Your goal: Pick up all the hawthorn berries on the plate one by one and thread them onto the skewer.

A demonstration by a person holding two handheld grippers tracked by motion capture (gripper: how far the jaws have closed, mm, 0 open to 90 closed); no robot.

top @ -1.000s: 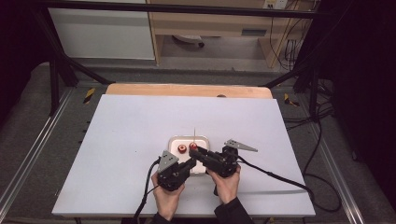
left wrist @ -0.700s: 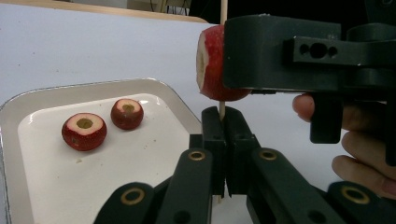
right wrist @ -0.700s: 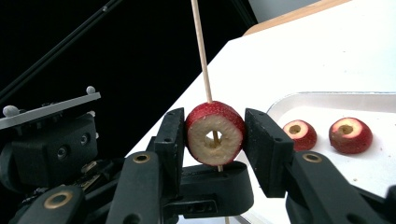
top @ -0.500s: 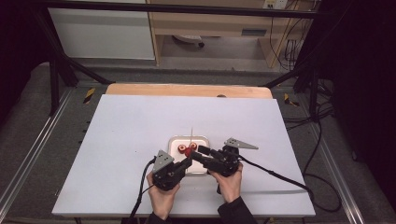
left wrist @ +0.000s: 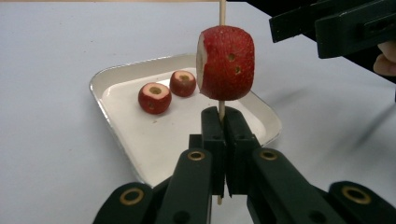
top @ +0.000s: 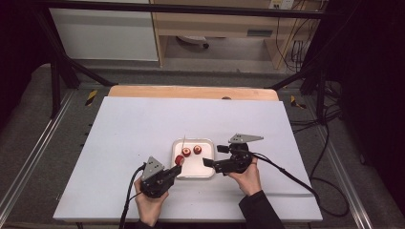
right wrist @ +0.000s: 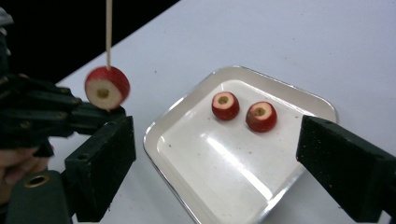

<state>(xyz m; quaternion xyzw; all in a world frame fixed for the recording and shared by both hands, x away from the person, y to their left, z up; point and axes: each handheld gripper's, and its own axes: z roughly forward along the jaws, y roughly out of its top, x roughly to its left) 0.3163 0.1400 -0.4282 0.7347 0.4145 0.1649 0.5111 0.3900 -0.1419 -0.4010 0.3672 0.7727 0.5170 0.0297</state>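
A thin wooden skewer (left wrist: 222,10) stands upright with a red fruit chunk (left wrist: 226,63) threaded on it. My left gripper (left wrist: 222,122) is shut on the skewer just under the chunk, at the front left corner of a white tray (top: 198,168). Two more red cored chunks (top: 186,151) (top: 197,149) lie in the tray. My right gripper (top: 213,155) hovers over the tray's right edge. Its jaws have just been opening and nothing is between them. In the right gripper view the skewered chunk (right wrist: 107,87) is at the left, the tray's chunks (right wrist: 225,105) (right wrist: 261,116) ahead.
The tray sits on a white tabletop (top: 143,124) with a wooden strip (top: 191,92) along its far edge. Cables trail from both grippers toward the table's front. Metal frame bars (top: 57,71) and dark floor surround the table.
The two grippers were close together at the tray's front; they have drawn apart. The left one moved left with the skewer and chunk. The right one moved right and opened.
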